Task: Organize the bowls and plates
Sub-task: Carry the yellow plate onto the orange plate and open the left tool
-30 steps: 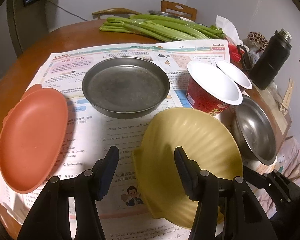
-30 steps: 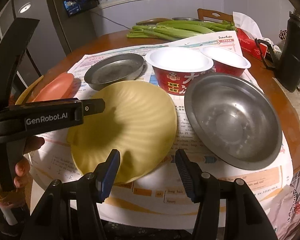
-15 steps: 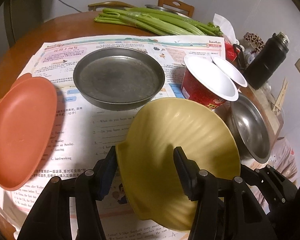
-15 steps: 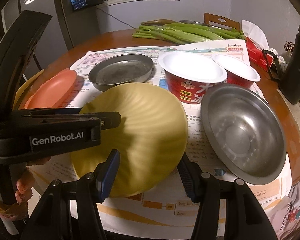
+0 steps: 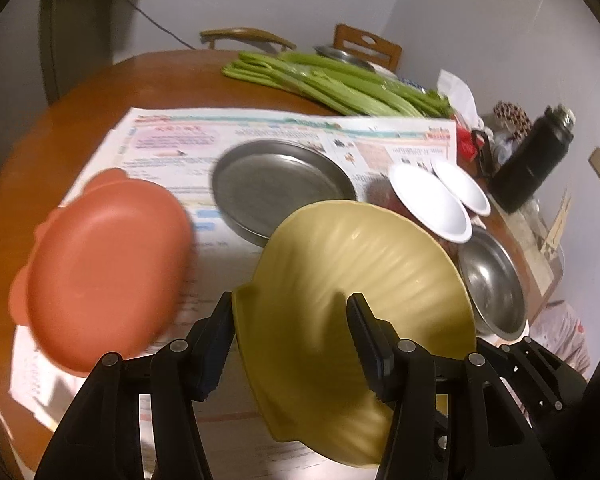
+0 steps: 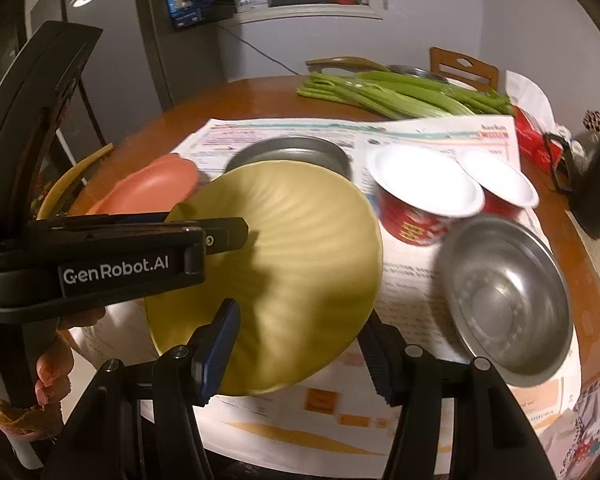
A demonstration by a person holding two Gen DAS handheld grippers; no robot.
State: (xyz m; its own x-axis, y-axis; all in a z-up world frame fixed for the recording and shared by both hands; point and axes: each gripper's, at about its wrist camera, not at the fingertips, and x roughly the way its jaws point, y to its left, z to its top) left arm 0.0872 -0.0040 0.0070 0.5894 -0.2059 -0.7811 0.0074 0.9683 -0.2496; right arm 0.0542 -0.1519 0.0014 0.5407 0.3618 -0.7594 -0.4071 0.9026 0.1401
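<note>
So it's a round wooden counter (image 5: 60, 128) in a dim room with pale walls, a printed paper sheet (image 5: 260, 128) spread across it, and a bunch of green stalks (image 5: 340, 84) at the far edge. The landmark is the yellow ribbed plate (image 5: 360, 280), tilted up off the paper. Left of it is an orange plate (image 5: 104, 264), behind it a flat steel dish (image 5: 280, 184), to its right two red cups (image 6: 424, 204) and a steel bowl (image 6: 504, 292).

The left gripper (image 5: 290, 320) has its fingers about half apart with the plate's left rim between them, probably resting on it, though blur makes contact hard to call. The right gripper (image 6: 300, 344) is opening, its fingers straddling the plate's near edge without clearly pressing it.
</note>
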